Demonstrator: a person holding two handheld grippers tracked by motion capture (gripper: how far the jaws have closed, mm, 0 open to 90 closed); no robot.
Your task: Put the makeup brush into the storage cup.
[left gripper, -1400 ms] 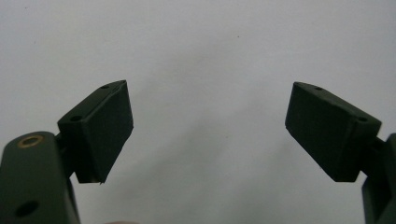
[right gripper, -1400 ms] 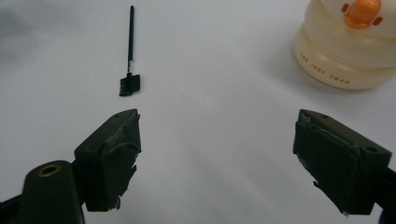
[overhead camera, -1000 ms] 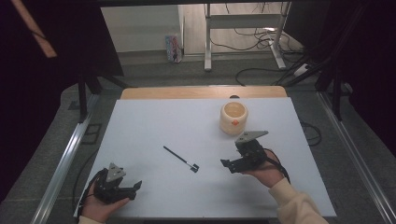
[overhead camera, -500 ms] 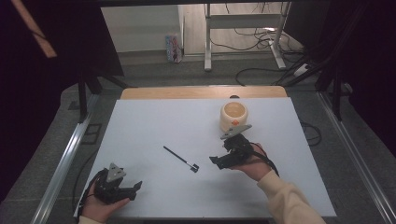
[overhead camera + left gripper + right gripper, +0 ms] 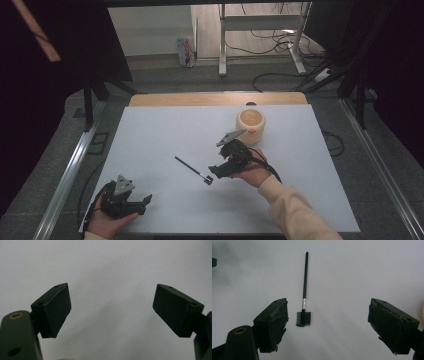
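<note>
My right gripper (image 5: 214, 172) stands with its jaws wide and empty, just beside the head of the small black brush (image 5: 191, 170), which lies flat on the white table (image 5: 150, 130). In the right gripper view the brush (image 5: 304, 297) runs toward 12 o'clock, its handle tip farthest from me and its short comb-like head nearest, closer to my left-hand pad (image 5: 273, 322) than to the other. No pad touches it.

My left gripper (image 5: 136, 203) rests near the table's 7 o'clock corner, jaws likewise spread with nothing between them, well apart from the brush.

Hazards from this position, as I judge them:
- Off-centre closure. The head sits toward one pad; that pad would meet it first and push the brush sideways rather than clamp it.
- Low profile. The handle is thin and flat on the surface; pads closing above it would miss, pads driven down could scrape the table.
- Head grip. Clamping the bristles would likely give a soft hold, and the long handle could swing.
- The cream cup (image 5: 250, 126) stands at 1 o'clock from my right hand; a wide lift could strike it.
</note>
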